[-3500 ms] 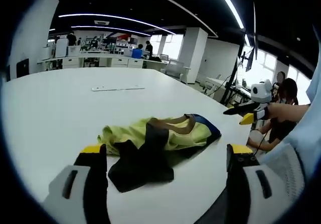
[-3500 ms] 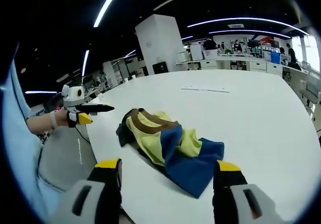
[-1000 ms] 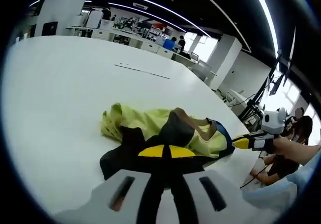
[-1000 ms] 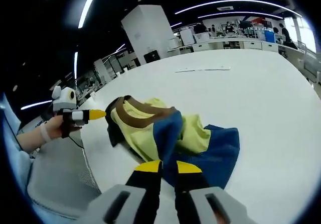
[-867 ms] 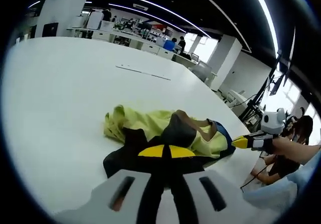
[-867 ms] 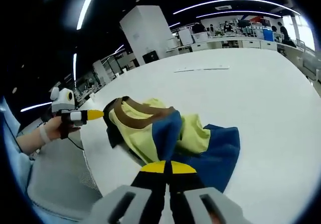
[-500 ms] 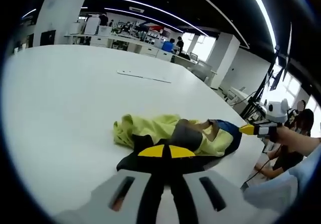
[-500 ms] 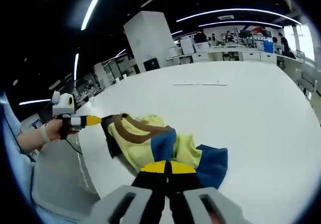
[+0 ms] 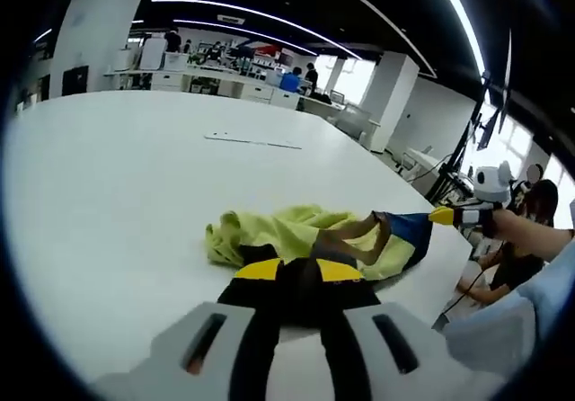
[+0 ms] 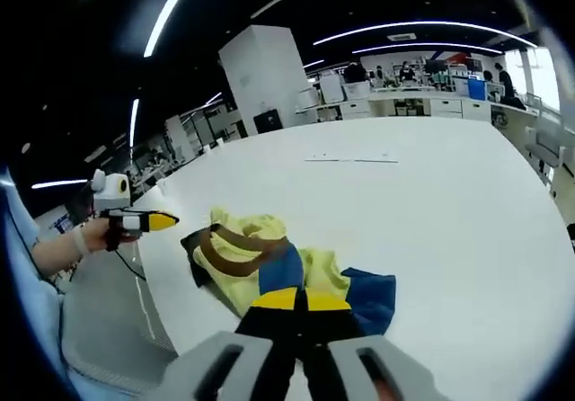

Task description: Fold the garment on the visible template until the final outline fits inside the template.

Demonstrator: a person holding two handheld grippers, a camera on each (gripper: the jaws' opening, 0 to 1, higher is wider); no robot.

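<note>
In the left gripper view, the left hand-held gripper (image 9: pixel 289 271) rises from 6 o'clock with its yellow-tipped jaws pressed together on the dark edge of the garment (image 9: pixel 305 235), a crumpled piece of yellow-green, blue, brown and black cloth lying on the white bench (image 9: pixel 108 176) near its edge. The cloth spreads from the jaws towards 2 o'clock, where its blue corner is drawn out to a point that meets the yellow tip of the right hand-held gripper (image 9: pixel 442 214), held in a person's hand (image 9: pixel 503 224) at 3 o'clock; whether that tip actually pinches the blue corner cannot be told from here. A thin flat strip (image 9: pixel 252 141) lies on the bench at 12 o'clock, well apart from the garment. In the right gripper view, the right hand-held gripper (image 10: pixel 292 300) comes up from 6 o'clock, its jaws closed on the blue part of the garment (image 10: pixel 269 257), which lies bunched just above them with a brown-edged yellow opening towards 10 o'clock and a blue flap towards 3 o'clock. The left hand-held gripper (image 10: pixel 163 220) shows at 9 o'clock in a hand (image 10: pixel 94 232), its yellow tip close to the black corner of the cloth; contact cannot be judged there. The strip (image 10: pixel 350 158) lies at 12 o'clock on the bench (image 10: pixel 449 203).
</note>
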